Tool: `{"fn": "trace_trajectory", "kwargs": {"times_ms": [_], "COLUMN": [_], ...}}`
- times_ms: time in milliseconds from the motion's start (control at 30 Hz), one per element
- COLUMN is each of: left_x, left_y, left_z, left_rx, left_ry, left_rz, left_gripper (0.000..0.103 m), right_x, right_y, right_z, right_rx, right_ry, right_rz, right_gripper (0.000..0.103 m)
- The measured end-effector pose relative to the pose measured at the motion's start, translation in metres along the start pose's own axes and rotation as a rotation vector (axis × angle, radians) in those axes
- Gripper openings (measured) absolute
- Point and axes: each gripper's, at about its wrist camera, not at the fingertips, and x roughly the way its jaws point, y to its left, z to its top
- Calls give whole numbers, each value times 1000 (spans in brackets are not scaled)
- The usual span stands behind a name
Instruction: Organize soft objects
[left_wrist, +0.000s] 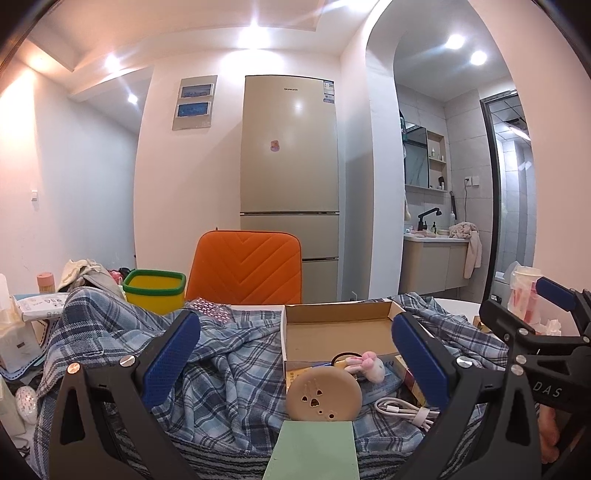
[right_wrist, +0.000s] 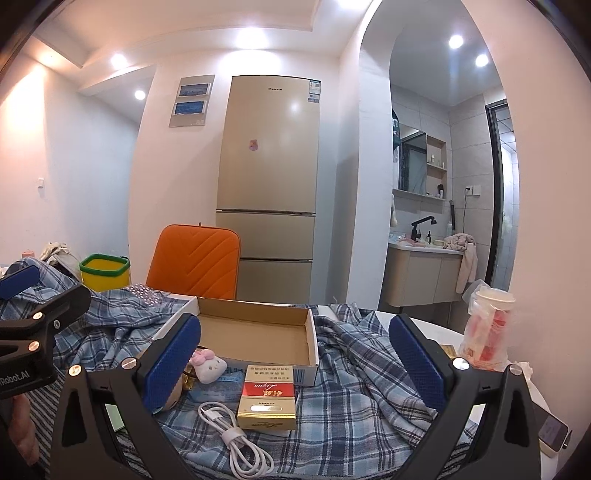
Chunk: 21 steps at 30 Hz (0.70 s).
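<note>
A blue plaid cloth (left_wrist: 229, 365) (right_wrist: 354, 384) lies rumpled over the table. On it sits an open cardboard box (left_wrist: 338, 334) (right_wrist: 255, 334). In front of the box lie a small pink-and-white plush (left_wrist: 365, 365) (right_wrist: 209, 363), a round beige pad (left_wrist: 323, 395), a coiled white cable (left_wrist: 402, 410) (right_wrist: 236, 439) and a red-and-gold carton (right_wrist: 269, 397). My left gripper (left_wrist: 295, 362) is open and empty over the cloth. My right gripper (right_wrist: 295, 365) is open and empty above the carton; it also shows at the right of the left wrist view (left_wrist: 546, 317).
A yellow bin with a green rim (left_wrist: 154, 291) (right_wrist: 105, 273) and an orange chair back (left_wrist: 245, 273) (right_wrist: 194, 260) stand behind the table. A cup in a plastic bag (right_wrist: 487, 325) is at the right. A phone (right_wrist: 552, 432) lies at the right edge. Tissue packs (left_wrist: 37, 306) are at the left.
</note>
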Motion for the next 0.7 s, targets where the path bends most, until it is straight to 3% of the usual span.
{"fn": "trace_trajectory", "kwargs": {"times_ms": [700], "left_x": [-1], "left_y": [-2], "left_z": [1], "left_rx": [13], "left_ry": [-2], "left_rz": [15], "left_gripper": [103], "right_x": [-2], "right_y": [3], "right_z": [4], "right_rx": [-20], "right_ry": [-7], "right_rz": [3], "right_gripper": [103]}}
